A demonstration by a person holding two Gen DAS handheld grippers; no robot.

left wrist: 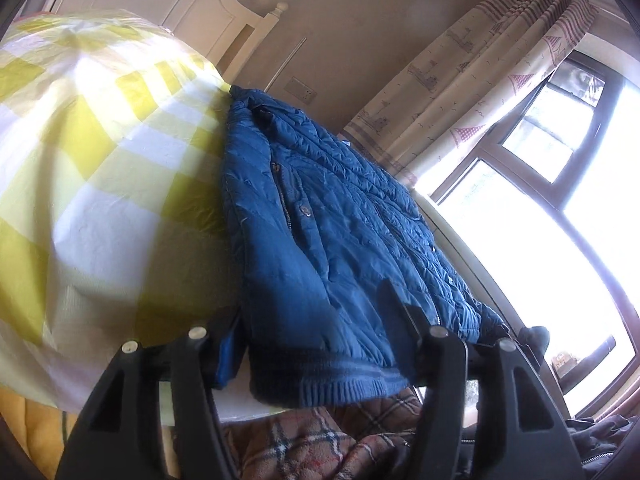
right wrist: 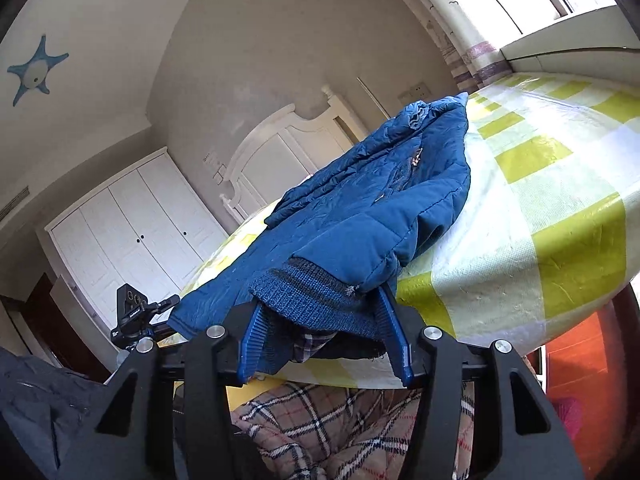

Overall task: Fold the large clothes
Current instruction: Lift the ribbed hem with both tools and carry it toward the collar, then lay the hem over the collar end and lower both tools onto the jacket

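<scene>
A blue quilted jacket lies flat along the edge of a bed covered in a yellow-and-white checked sheet, its knit hem hanging toward me. My left gripper has the hem's one end between its fingers, and both fingers touch the fabric. In the right wrist view the jacket has its dark-banded knit hem bunched between the blue pads of my right gripper, which is shut on it. The left gripper's body shows at the hem's far corner. The jacket's collar points away, toward the headboard.
A plaid padded fabric lies below the bed edge under both grippers. A dark garment sits low on the left. White wardrobe doors and a headboard stand behind; curtains and a bright window are alongside.
</scene>
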